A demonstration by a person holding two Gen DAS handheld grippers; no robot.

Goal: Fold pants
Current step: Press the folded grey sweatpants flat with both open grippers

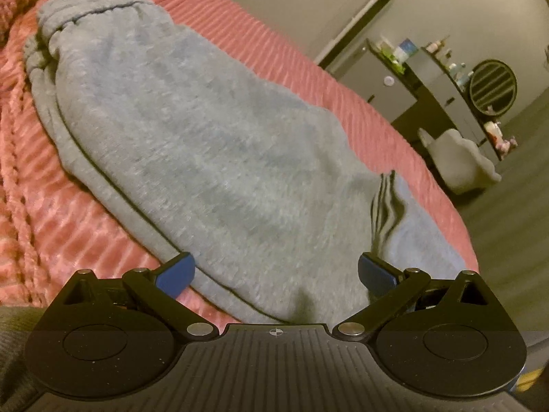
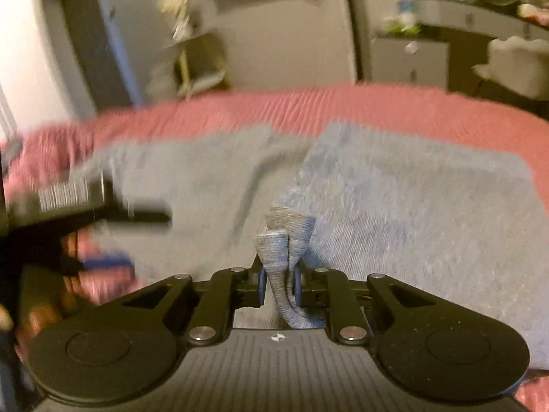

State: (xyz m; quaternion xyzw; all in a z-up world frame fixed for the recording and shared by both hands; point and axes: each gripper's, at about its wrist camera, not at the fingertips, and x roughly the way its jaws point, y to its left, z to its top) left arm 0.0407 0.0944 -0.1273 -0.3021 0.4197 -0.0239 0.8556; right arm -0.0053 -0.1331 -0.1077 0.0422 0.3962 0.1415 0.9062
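Grey-blue sweatpants lie on a pink ribbed bedspread, waistband at the far upper left, a ribbed cuff near the right. My left gripper is open, its blue pads on either side of the near edge of the pants, gripping nothing. In the right wrist view the pants spread across the bed. My right gripper is shut on a bunched ribbed cuff of the pants. The left gripper shows blurred at the left of that view.
The bedspread's edge drops to the floor at the right. Beyond stand a white chair, a desk with small items and a round fan. A small shelf and a door stand against the far wall.
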